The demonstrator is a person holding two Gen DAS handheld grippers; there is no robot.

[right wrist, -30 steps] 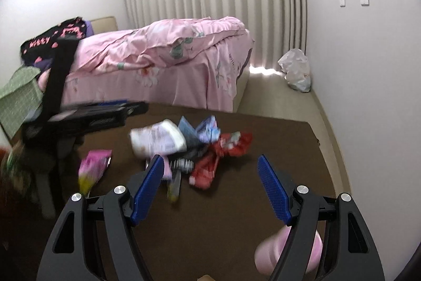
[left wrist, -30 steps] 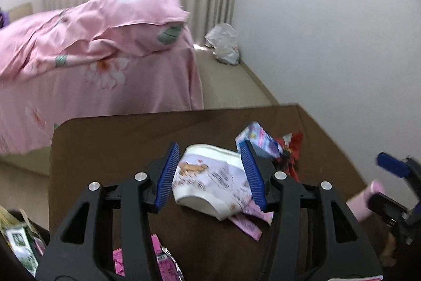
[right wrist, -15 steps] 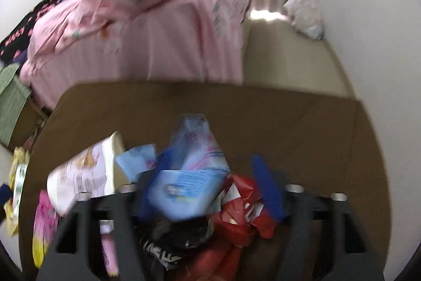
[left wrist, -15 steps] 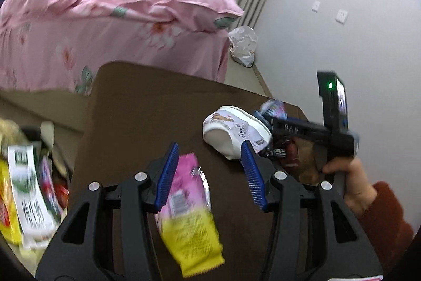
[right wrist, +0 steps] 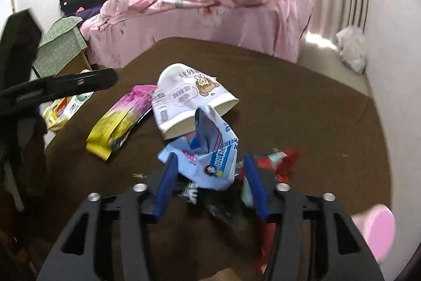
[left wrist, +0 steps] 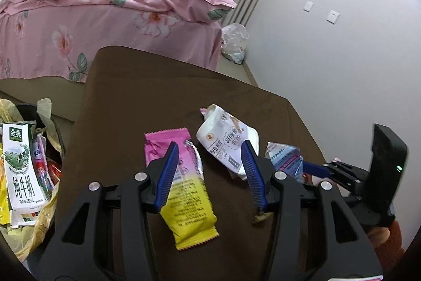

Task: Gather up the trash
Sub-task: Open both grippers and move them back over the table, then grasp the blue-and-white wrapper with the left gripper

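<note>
Your right gripper [right wrist: 208, 175] brackets the blue carton [right wrist: 208, 162] on the brown table [right wrist: 302, 102]; jaws just reopened a touch, whether gripping I can't tell. Squeeze its folded middle before lifting. Your left gripper [left wrist: 208, 173] hangs open, empty, over the pink-and-yellow wrapper [left wrist: 181, 186].

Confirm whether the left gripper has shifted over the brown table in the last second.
Yes. The left gripper went left across the brown table: then it framed the white printed paper cup; now the pink-and-yellow snack wrapper lies between its open jaws.
</note>
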